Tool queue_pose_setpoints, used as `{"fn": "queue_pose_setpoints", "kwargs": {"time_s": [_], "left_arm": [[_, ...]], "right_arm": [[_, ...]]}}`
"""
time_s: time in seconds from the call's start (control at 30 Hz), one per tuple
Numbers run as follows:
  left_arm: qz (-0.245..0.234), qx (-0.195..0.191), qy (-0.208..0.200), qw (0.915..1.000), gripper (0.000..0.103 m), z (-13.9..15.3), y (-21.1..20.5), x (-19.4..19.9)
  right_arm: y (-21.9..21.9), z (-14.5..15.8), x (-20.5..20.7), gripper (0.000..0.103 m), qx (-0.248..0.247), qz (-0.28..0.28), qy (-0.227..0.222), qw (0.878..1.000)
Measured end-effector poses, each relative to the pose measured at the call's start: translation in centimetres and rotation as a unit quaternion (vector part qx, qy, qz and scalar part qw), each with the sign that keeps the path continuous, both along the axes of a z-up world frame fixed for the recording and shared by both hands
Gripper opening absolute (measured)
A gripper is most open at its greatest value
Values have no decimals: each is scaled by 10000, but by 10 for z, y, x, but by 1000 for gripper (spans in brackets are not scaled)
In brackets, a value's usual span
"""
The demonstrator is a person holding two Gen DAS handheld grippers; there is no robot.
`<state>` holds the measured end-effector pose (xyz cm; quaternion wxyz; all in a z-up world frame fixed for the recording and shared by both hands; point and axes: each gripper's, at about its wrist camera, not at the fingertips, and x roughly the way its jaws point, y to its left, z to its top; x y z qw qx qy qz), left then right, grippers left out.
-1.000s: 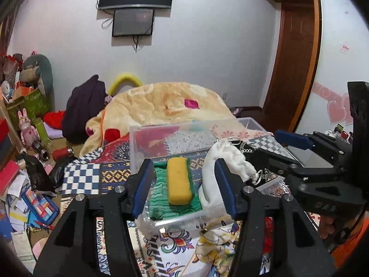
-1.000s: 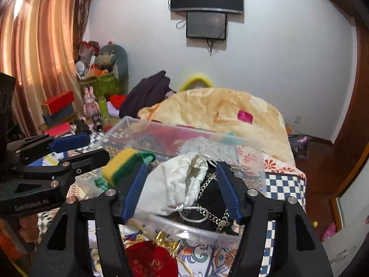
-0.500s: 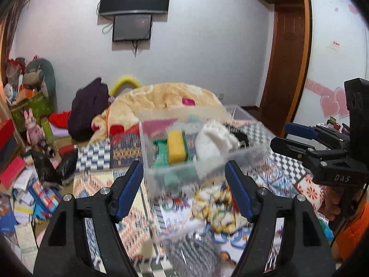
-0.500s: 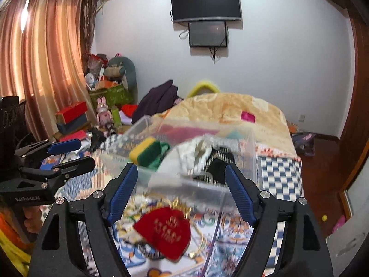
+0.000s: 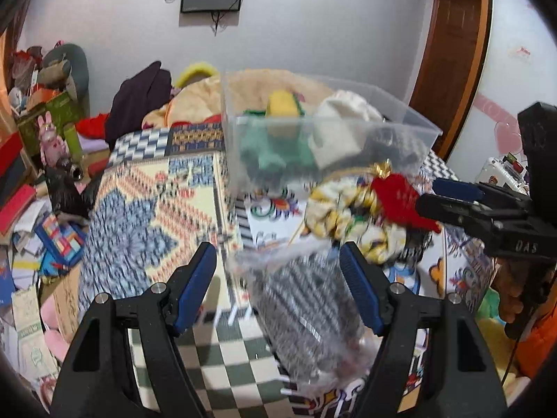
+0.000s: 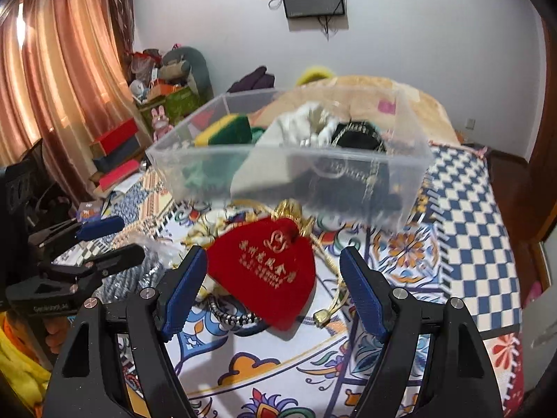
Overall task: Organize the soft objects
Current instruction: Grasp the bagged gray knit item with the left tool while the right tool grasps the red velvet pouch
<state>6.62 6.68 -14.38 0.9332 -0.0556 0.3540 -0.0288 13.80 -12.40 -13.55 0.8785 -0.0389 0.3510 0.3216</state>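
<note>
Likely light and limp, the red velvet pouch [image 6: 266, 271] suits a mid-body pinch by the right gripper [image 6: 271, 287], whose jaws stand wide and empty, as do those of the left gripper [image 5: 278, 282].

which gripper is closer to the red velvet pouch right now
Right. The right gripper hangs open directly over the red velvet pouch, which lies between its fingers. The left gripper is off to the side, above a plastic-wrapped striped item.

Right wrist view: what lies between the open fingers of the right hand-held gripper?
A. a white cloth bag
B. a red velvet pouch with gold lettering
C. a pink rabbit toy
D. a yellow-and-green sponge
B: the red velvet pouch with gold lettering lies on the patterned bedspread between the open fingers of the right hand-held gripper.
</note>
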Motion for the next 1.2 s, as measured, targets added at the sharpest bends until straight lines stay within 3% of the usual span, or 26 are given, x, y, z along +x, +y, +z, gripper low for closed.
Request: {"fn": "queue_pose_setpoints", "kwargs": {"time_s": [0.33,0.4,0.5,0.6,0.9,1.07,1.2], "left_arm": [[-81,-134,87,9998,72,-16,-4,-9],[-125,-170,68,9998,64,-16,-5,-10],[-271,-221,47,9994,52,-15,-9,-12],[-292,-159,4,9994,49,-15,-12,-13],[-268,-182,-123,9994,26,-7,-12,-17],[-201,-65,-268,9994,24,0,-12,-21],[-134,-131,-331,9993,24,4,-6,-23]], "right_arm": [[1,-13,7,43,80,97,365,9993],[0,-14,7,29,135,105,399,9991],[-5,-13,7,19,202,66,372,9991],[-11,-10,7,11,289,68,359,9989],[-20,5,-2,5,369,-9,6,9993],[-29,17,-5,5,399,-128,-196,9989],[-32,18,-3,8,371,-198,-90,9991]]}}
